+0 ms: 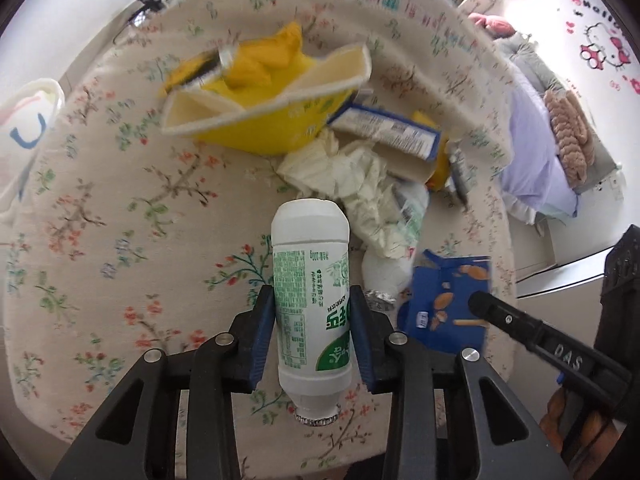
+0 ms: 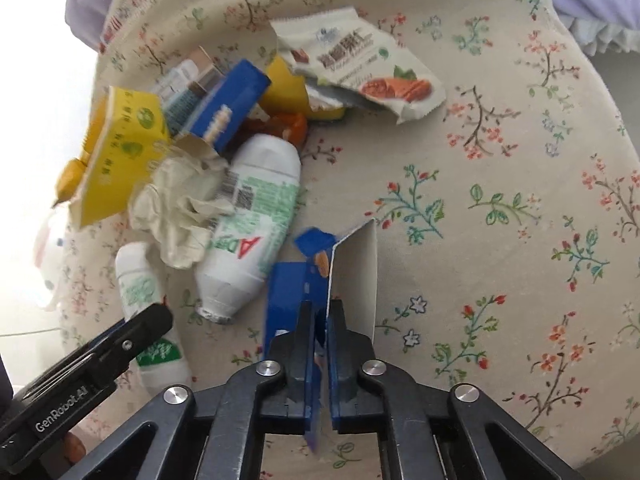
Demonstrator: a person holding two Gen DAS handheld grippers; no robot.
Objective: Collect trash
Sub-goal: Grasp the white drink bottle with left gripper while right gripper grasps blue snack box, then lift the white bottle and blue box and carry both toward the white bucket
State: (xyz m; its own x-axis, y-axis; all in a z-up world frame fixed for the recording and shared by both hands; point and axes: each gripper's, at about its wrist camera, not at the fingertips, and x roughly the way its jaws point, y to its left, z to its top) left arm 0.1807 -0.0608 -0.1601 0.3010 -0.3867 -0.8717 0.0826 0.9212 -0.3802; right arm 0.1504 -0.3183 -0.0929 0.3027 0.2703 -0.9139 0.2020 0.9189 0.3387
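White bottle clamped in left hand-held gripper, foil-sealed.

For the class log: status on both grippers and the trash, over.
Left gripper shut on small white bottle. Right gripper shut on torn blue wrapper. Rest of trash pile on floral cloth; nothing blocking.

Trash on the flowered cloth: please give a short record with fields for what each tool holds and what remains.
left tool: shut on small white plastic bottle with green label
right tool: shut on torn blue cardboard box
surface: floral cloth
remaining: crumpled white tissue, yellow carton, larger white bottle, beige snack wrapper
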